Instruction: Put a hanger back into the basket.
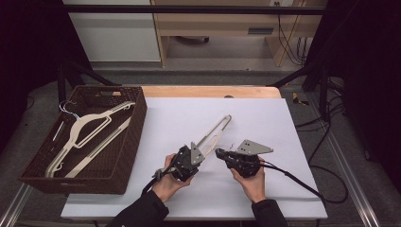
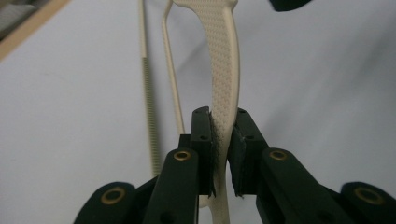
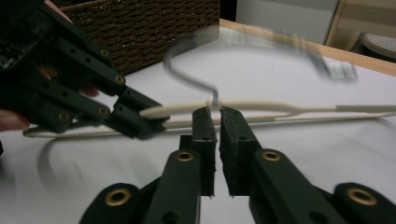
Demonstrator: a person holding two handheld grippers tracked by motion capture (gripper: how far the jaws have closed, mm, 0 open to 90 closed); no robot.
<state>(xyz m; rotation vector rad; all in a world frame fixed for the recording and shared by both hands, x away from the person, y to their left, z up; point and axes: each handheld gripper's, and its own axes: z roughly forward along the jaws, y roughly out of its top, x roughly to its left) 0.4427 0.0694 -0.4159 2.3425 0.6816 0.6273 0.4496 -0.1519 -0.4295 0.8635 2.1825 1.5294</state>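
The hanger [image 1: 213, 134] is clamped by the left gripper [image 2: 223, 140] on the mat, right of the basket [image 1: 127, 156]. The right gripper [image 3: 217, 122] is nearly closed at the hook [image 3: 196, 79]; contact cannot be told. Transfer into the basket, where other hangers [image 1: 82, 135] lie, is judged outstanding.

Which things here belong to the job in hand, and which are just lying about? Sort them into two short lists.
In the job:
- cream hanger on the white sheet
- left tool, shut on the hanger's arm
- right tool, closed at the hanger's wire hook

Lying about:
- wicker basket
- two hangers in the basket
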